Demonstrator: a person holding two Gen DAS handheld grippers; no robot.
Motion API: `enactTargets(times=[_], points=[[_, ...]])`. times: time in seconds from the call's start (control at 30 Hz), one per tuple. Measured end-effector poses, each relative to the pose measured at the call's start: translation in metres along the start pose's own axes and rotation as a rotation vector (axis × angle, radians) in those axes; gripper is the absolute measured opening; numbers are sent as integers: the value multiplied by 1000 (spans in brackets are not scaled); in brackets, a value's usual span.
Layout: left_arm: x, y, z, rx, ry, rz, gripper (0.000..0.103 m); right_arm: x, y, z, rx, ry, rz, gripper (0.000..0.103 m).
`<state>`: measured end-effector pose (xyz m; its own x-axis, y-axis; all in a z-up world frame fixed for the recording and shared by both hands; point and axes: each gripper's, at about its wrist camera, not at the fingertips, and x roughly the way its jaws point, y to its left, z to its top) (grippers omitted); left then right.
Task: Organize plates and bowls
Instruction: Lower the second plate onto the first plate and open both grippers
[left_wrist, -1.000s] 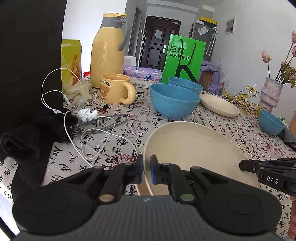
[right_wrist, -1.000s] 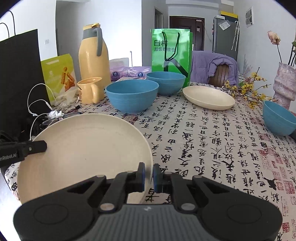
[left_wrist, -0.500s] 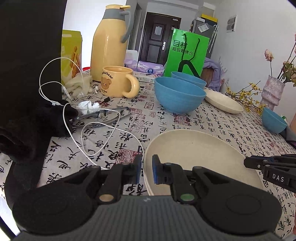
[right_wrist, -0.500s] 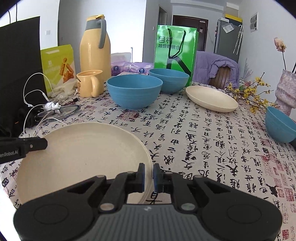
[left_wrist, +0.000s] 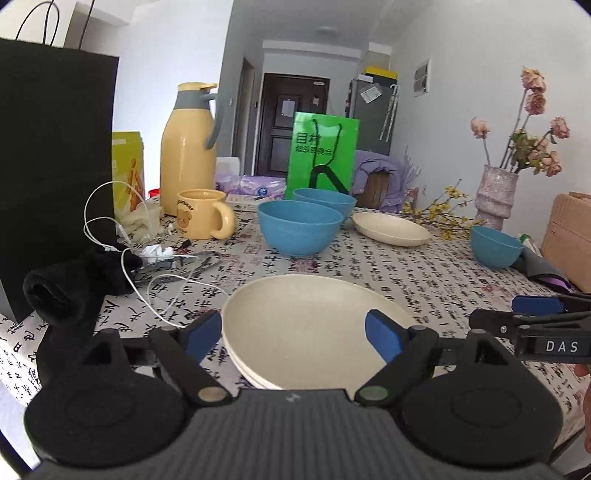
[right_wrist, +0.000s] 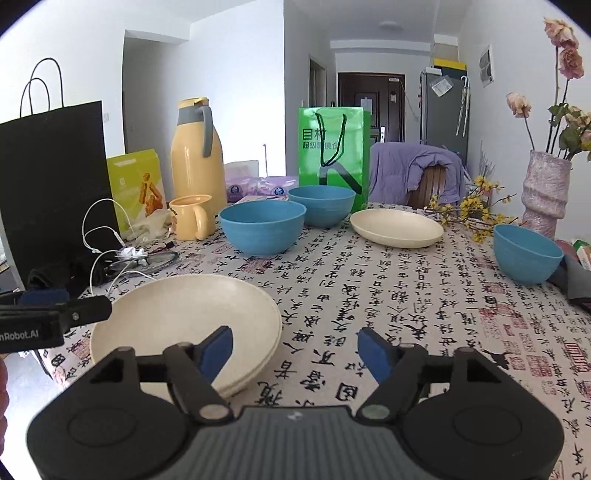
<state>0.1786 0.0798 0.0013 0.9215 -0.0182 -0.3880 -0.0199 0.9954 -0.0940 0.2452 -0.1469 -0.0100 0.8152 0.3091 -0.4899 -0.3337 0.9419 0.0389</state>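
Note:
A cream plate (left_wrist: 317, 325) lies on top of another cream plate near the table's front edge; the stack (right_wrist: 184, 321) shows two rims. My left gripper (left_wrist: 293, 338) hovers just behind its near rim, jaws opening and wide, pads off the plate. My right gripper (right_wrist: 295, 350) hangs at the stack's right rim, jaws also opening, pressing on nothing. Each gripper shows in the other's view: right gripper (left_wrist: 535, 325), left gripper (right_wrist: 55, 317). A third cream plate (right_wrist: 397, 227) lies at the back. Two large blue bowls (right_wrist: 262, 227) (right_wrist: 321, 205) stand mid-table, a smaller blue bowl (right_wrist: 528, 254) at the right.
At the left stand a black paper bag (left_wrist: 55, 166), a dark cloth (left_wrist: 74, 280), white cables (left_wrist: 147, 266), a yellow mug (left_wrist: 201, 214) and a yellow jug (left_wrist: 188, 147). A green bag (right_wrist: 332, 147) stands at the back, a flower vase (right_wrist: 546, 192) at the right.
Both grippers held one cream plate by its rim, lowered it onto the plate beneath, then opened wide and pulled back from it.

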Motion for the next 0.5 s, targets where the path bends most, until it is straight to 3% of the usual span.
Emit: enactTargets(times=[0.07,0.23,0.5], points=[[-17,-16,-8,19,-31,-16,101,-23,-7,-11,7,-28,-23,83],[-50,-50,-28,72,-72,-42,103,-77,-22,-46,27,-94,-56,88],[-75,-70,-47,18,-80,-51,103,-145,-43,-93,43,-171,-130,93]])
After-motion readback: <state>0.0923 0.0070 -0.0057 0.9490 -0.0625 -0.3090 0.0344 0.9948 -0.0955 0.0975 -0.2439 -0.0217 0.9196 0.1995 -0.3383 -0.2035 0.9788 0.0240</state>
